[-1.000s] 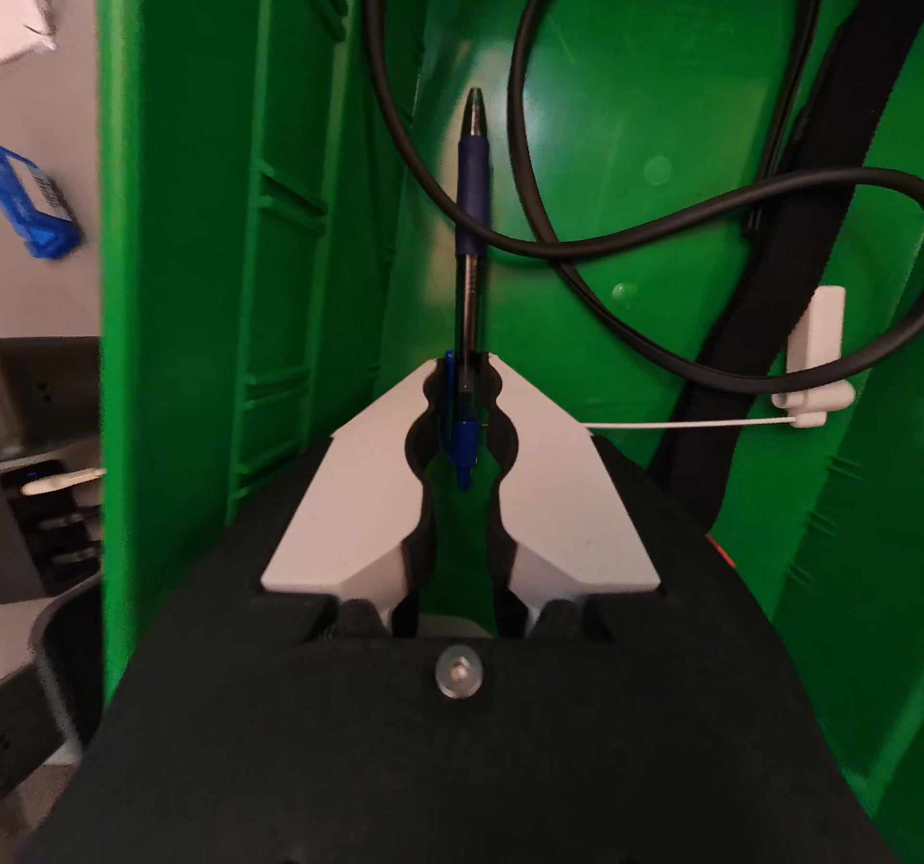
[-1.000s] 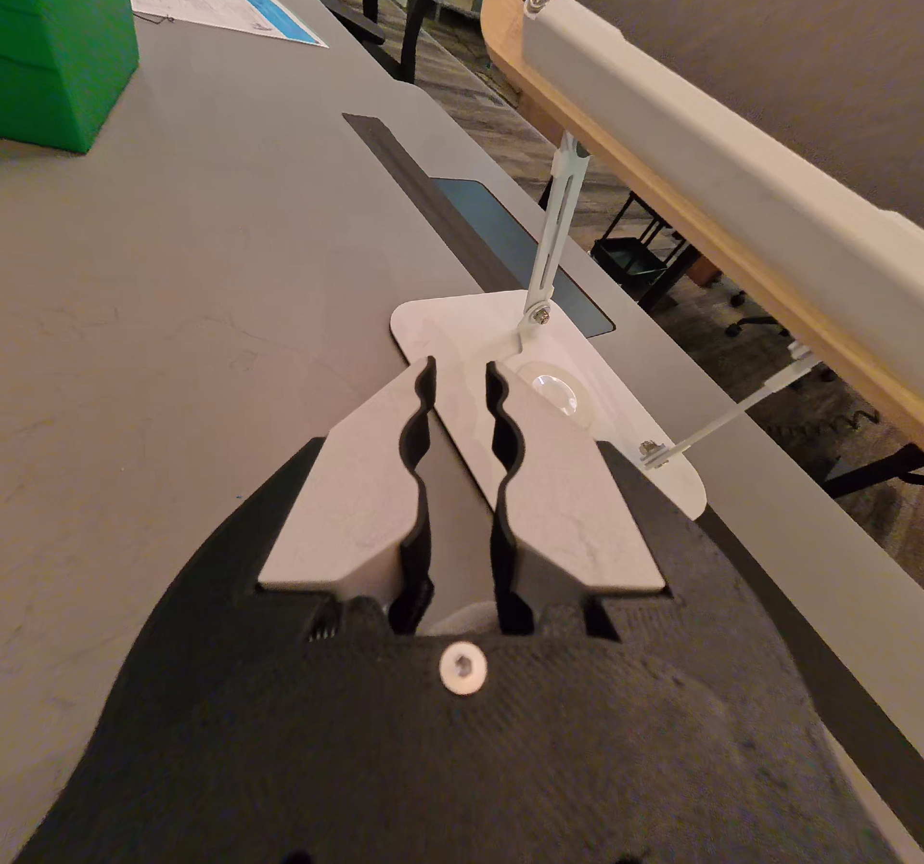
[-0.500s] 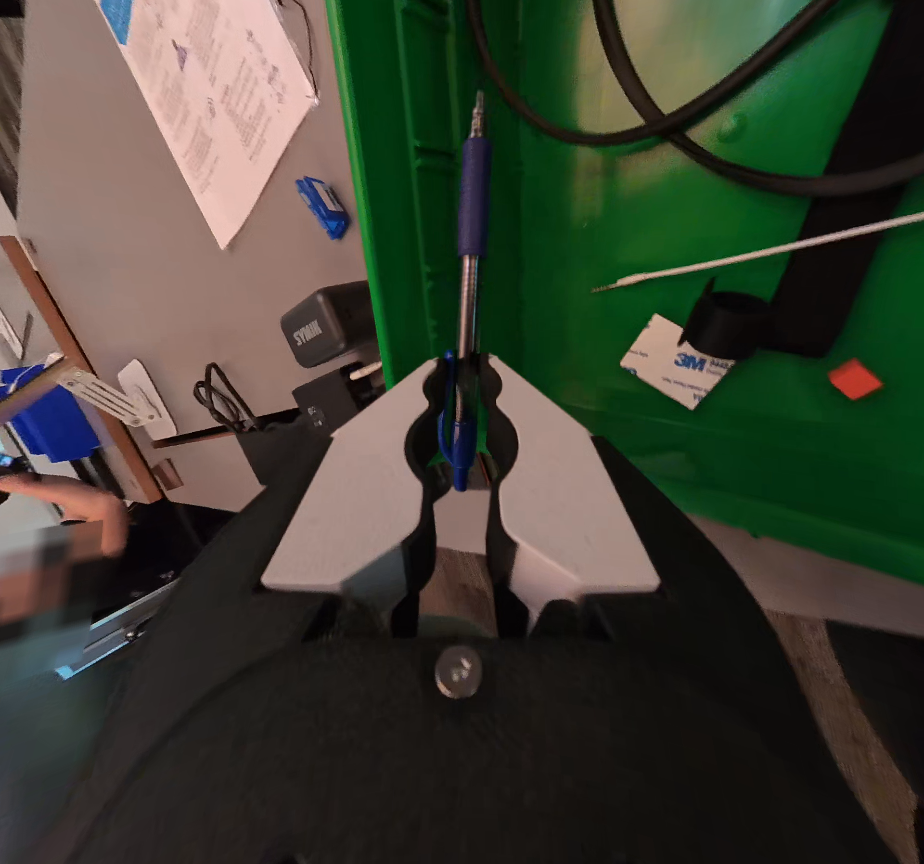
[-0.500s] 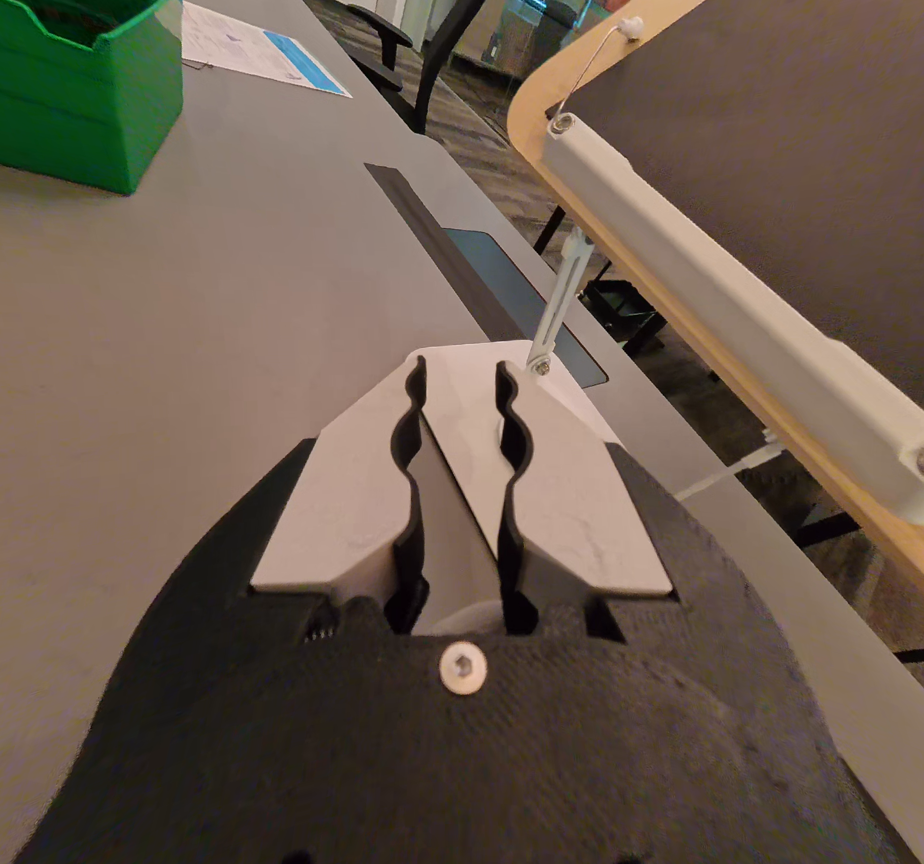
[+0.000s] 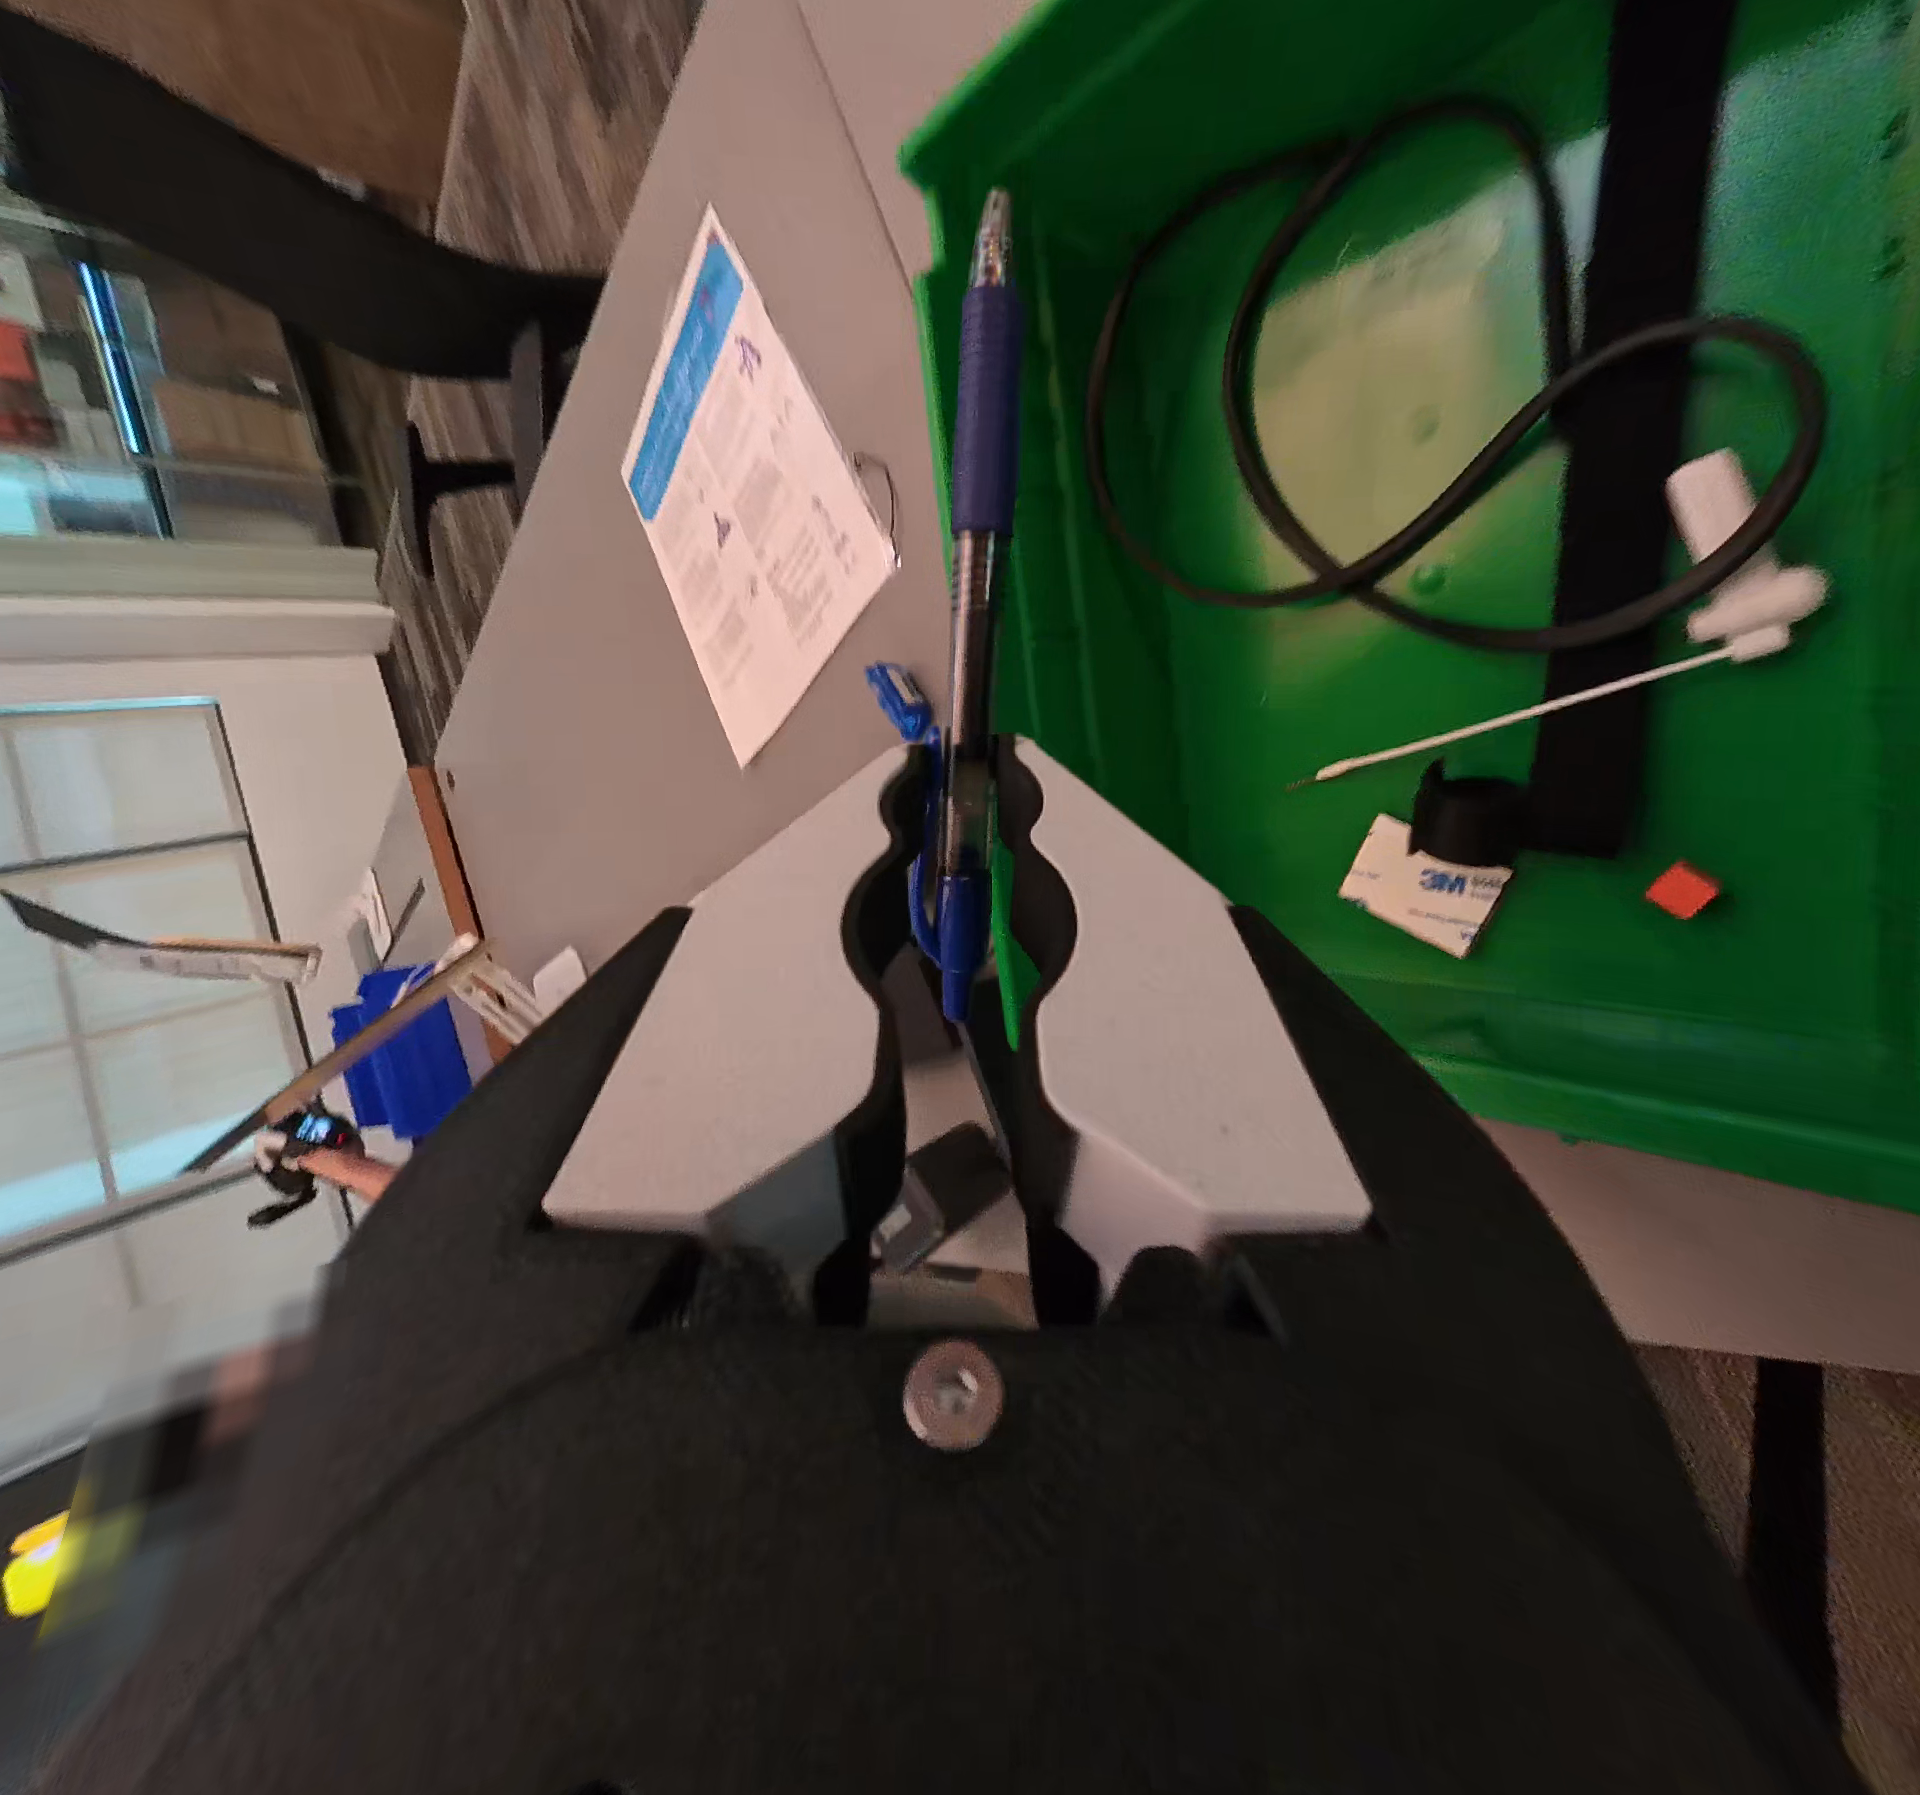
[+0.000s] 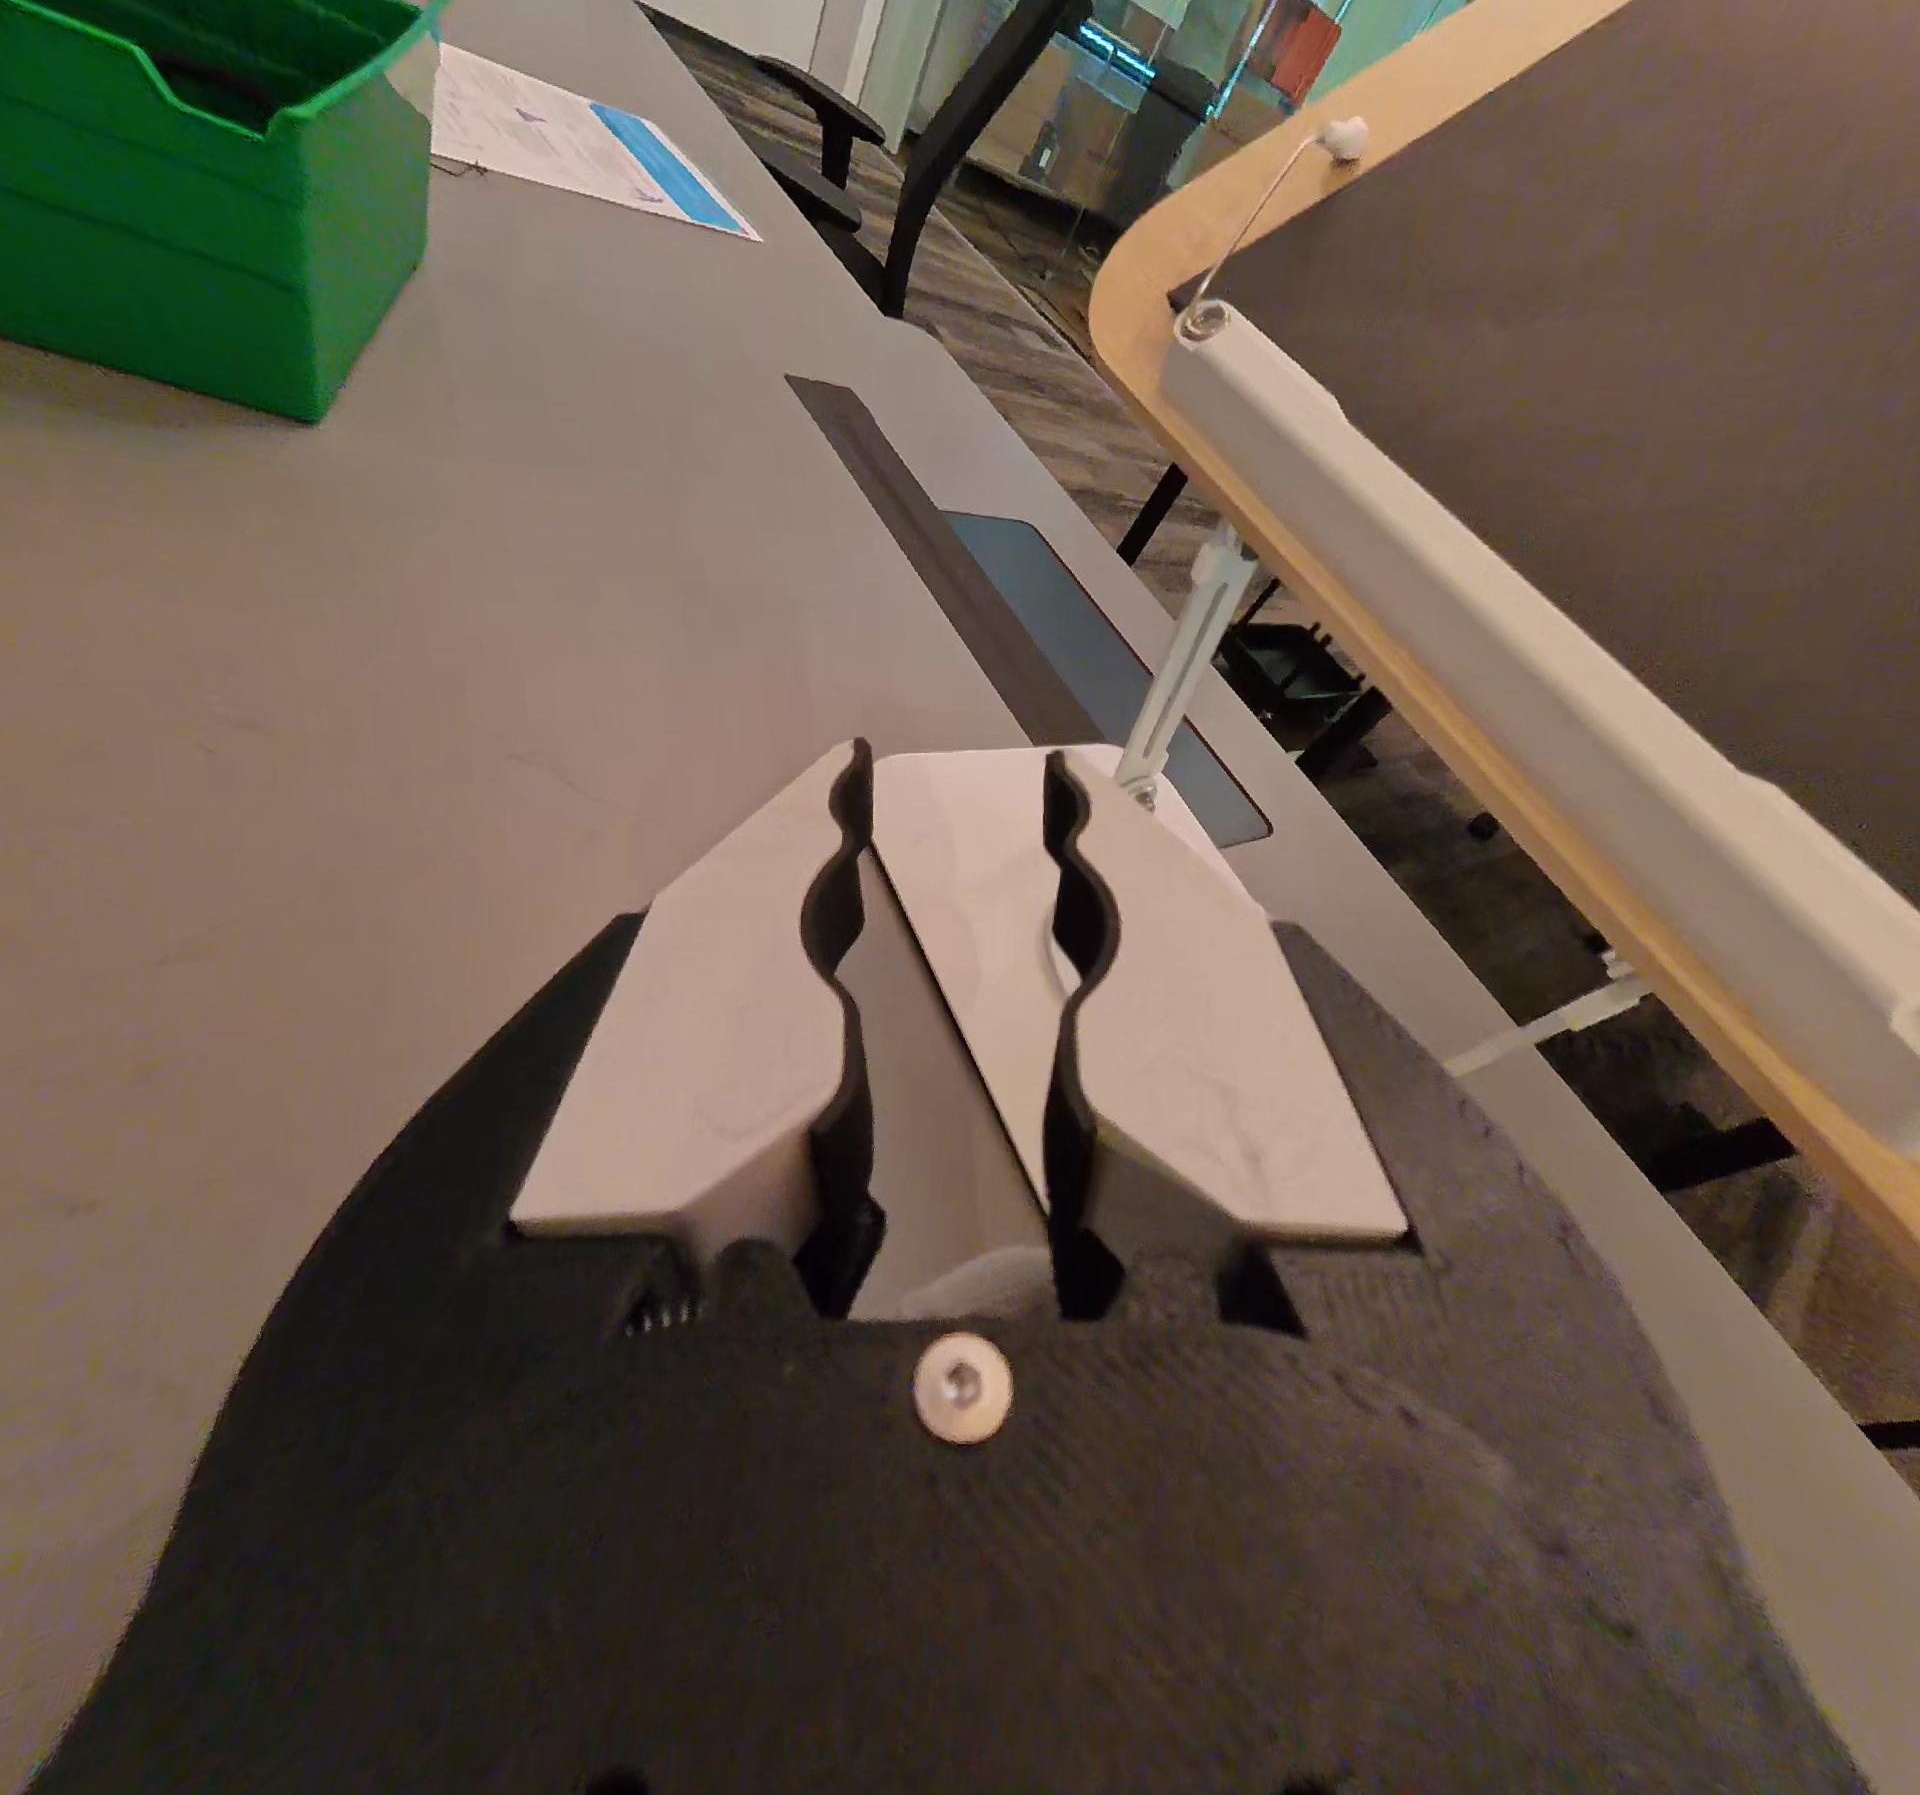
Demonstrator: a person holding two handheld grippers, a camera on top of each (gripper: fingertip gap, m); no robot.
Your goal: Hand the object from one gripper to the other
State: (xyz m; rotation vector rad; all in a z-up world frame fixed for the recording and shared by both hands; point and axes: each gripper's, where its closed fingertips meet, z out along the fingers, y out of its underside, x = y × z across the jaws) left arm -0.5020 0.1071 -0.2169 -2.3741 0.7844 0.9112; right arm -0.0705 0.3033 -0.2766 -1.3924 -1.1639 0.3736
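Pen (image 5: 977,540) is clamped at its clip end between the left gripper (image 5: 961,769) fingers (image 5: 1132,997), barrel sticking straight out past the tips, blue rubber grip and metal point farthest out. Looks light, stiff, thin; the clear barrel is probably slick, so it may pivot. Best take: the rubber grip, well clear of the left tips. Right gripper (image 6: 951,779) fingers apart, nothing between, over the grey bench (image 6: 416,654). Green bin (image 5: 1558,976) lies beyond the pen.
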